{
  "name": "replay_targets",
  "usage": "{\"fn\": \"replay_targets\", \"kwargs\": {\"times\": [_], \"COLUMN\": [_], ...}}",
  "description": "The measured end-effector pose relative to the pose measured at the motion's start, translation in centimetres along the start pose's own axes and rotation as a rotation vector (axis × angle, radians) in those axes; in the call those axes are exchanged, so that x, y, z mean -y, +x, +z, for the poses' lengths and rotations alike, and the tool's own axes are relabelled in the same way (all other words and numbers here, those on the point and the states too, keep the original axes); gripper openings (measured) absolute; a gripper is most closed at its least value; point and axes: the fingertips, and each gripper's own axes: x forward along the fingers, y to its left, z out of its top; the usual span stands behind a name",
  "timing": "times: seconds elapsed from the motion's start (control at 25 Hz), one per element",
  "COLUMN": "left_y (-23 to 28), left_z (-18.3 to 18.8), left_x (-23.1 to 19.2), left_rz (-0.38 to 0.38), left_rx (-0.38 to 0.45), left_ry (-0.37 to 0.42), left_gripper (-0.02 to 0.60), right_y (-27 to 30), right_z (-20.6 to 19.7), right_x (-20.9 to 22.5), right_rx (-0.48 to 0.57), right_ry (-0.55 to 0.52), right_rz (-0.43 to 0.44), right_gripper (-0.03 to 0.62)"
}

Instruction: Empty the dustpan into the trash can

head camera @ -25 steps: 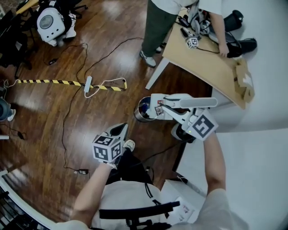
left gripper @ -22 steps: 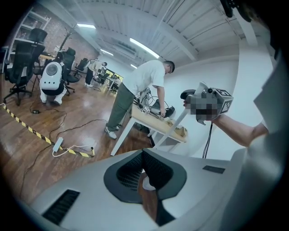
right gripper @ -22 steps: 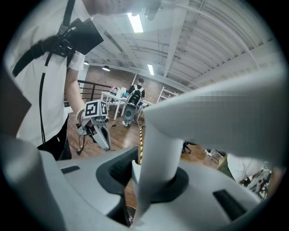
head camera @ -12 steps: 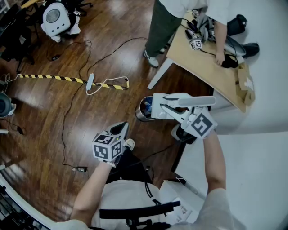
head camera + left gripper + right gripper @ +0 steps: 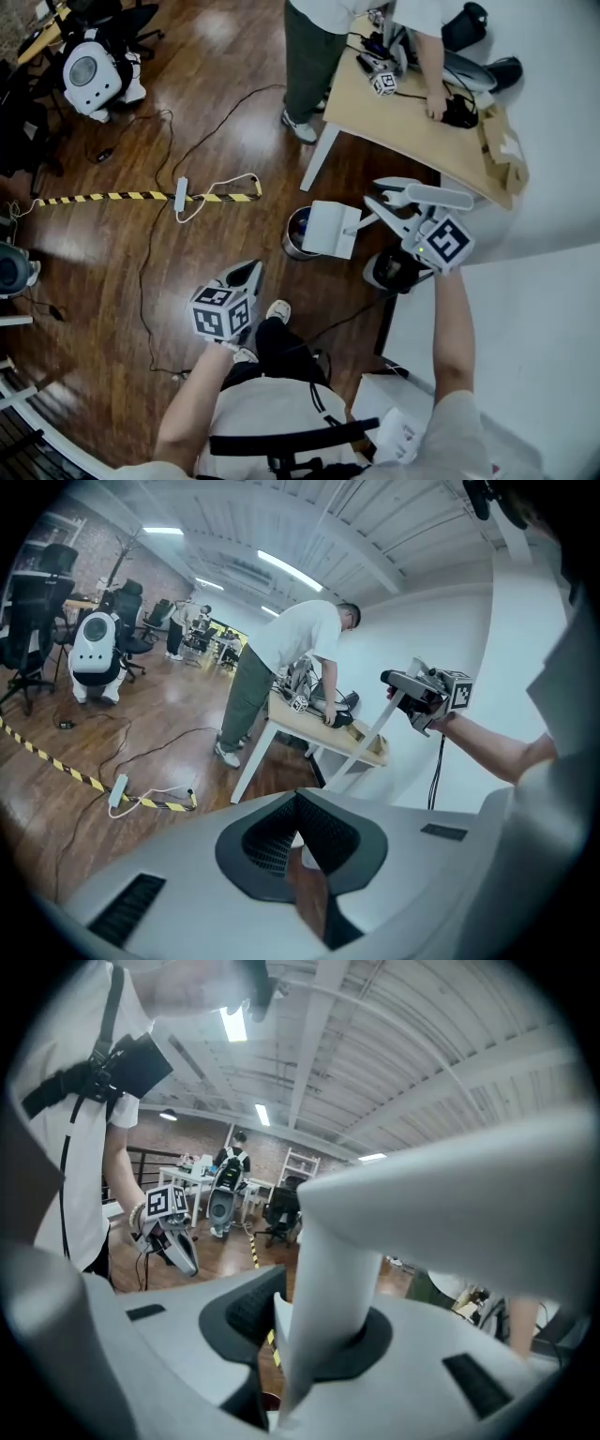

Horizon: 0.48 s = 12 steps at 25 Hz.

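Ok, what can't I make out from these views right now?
- Inside of the trash can: in the head view the dustpan covers most of it.
- Whether anything is left in the dustpan: the head view shows only a pale block, too small to tell.
- The trash can in the right gripper view: the dustpan's handle fills the middle.
- Items on the desk: too small in the head view.

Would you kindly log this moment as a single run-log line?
right tongs: shut on dustpan handle | dustpan: over trash can | left tongs: shut, empty, held aside
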Motion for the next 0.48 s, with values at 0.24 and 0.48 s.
{"fn": "replay_targets", "kwargs": {"times": [0.24,0.48], "left_y": [1.9,0.8], "left_z": [2.0,2.3], "left_x": [0.6,1.8], "left_rz": [-0.041,-0.141], "left_rx": [-0.026,-0.07], "left_ry": [0.056,0.108], "left_gripper": [-0.004,-0.003], "right_y": [-4.5,-9.9], "right_z": [-1.2,1.0], "right_x": [4.1,3.0], "right_rx": [0.019,-0.016], "right_ry": [0.133,0.241], "right_rz": [-0.206,-0.462], "right_gripper": [0.101,0.101]}}
